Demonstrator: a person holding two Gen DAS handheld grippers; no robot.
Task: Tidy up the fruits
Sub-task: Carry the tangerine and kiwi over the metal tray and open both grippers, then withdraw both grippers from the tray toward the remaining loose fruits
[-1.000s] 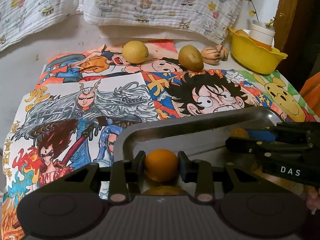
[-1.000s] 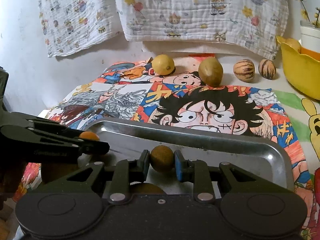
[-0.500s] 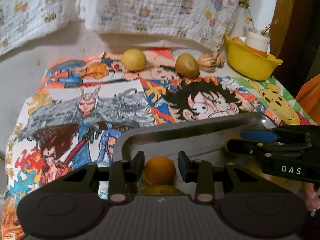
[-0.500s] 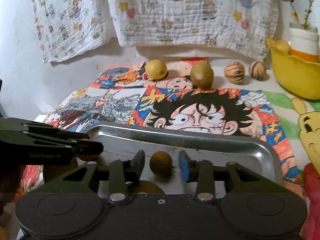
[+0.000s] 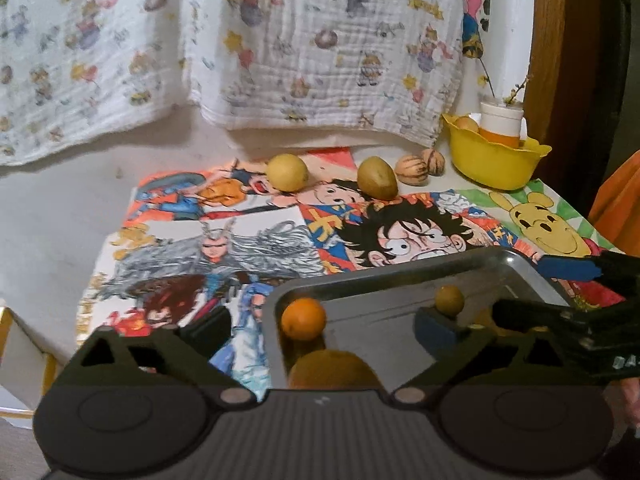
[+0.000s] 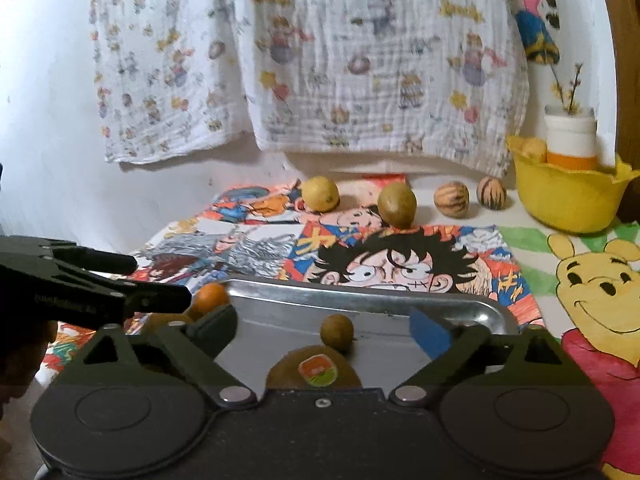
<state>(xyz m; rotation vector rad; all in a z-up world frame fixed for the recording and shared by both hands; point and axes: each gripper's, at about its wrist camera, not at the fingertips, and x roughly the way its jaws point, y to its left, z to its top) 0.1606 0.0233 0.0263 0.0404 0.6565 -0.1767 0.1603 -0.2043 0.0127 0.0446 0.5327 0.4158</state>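
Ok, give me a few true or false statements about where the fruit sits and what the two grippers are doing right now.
1. The left gripper is clamped on the small orange fruit. False: its jaws are spread wide and the fruit rests on the metal tray.
2. The right gripper is open. True.
3. The small brown fruit lies on the tray. True.
4. The yellow bowl sits on the tray. False: it stands at the table's far right, beyond the tray.
5. Two striped nuts lie beside the bowl. True.

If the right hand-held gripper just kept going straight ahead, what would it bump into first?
Probably the small brown fruit lying in the metal tray, centred between the open fingers of the right hand-held gripper. Beyond it comes the tray's far rim. Depth is hard to judge.
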